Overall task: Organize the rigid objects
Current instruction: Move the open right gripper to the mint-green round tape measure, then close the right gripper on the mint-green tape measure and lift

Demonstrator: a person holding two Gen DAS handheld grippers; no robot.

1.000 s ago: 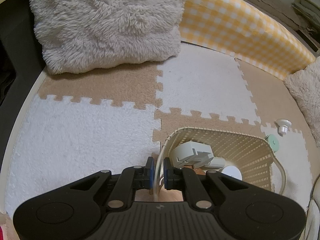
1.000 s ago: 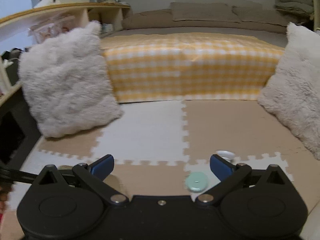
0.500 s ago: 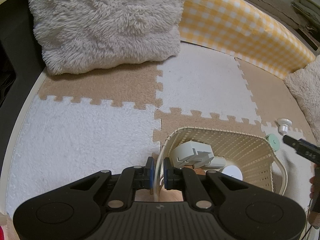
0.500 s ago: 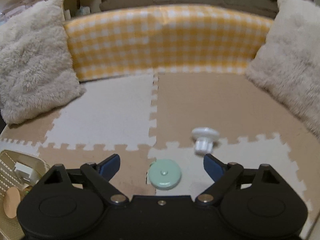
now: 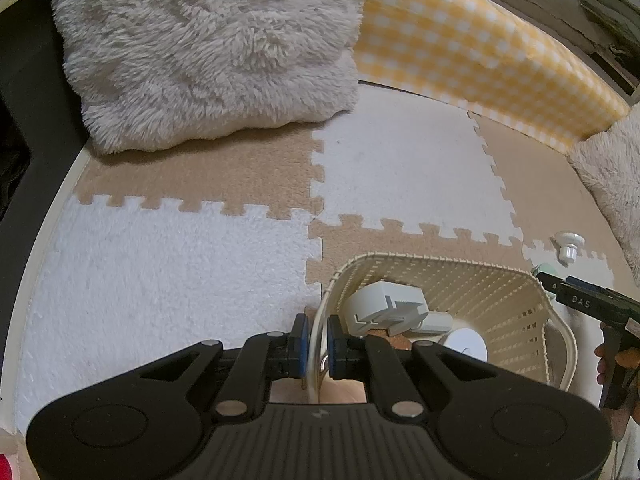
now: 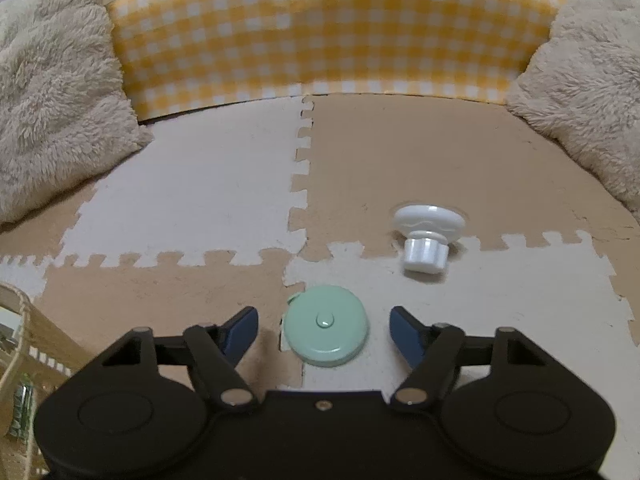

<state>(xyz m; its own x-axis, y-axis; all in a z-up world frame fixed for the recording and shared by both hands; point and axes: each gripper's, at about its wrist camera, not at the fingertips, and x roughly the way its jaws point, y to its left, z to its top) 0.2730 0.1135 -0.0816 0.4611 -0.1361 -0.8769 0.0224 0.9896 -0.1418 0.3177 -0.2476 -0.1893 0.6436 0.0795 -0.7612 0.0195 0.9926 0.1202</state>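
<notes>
Right wrist view: we are closing the right gripper (image 6: pixel 324 330) around the mint round case (image 6: pixel 326 330), which is lying between the pads on the foam mat (image 6: pixel 192 196), not yet pinched. Just beyond, the white knob (image 6: pixel 426 236) is waiting. We are clamping the left gripper (image 5: pixel 316 338) on the basket (image 5: pixel 516 304) rim; a grey plastic piece (image 5: pixel 384 306) is already sitting inside.

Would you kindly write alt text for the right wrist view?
The right gripper is closing around a round mint-green tape measure lying flat on the foam mat, its pads not yet touching it. A white knob lies farther off to the right, with a yellow checked cushion behind.
</notes>
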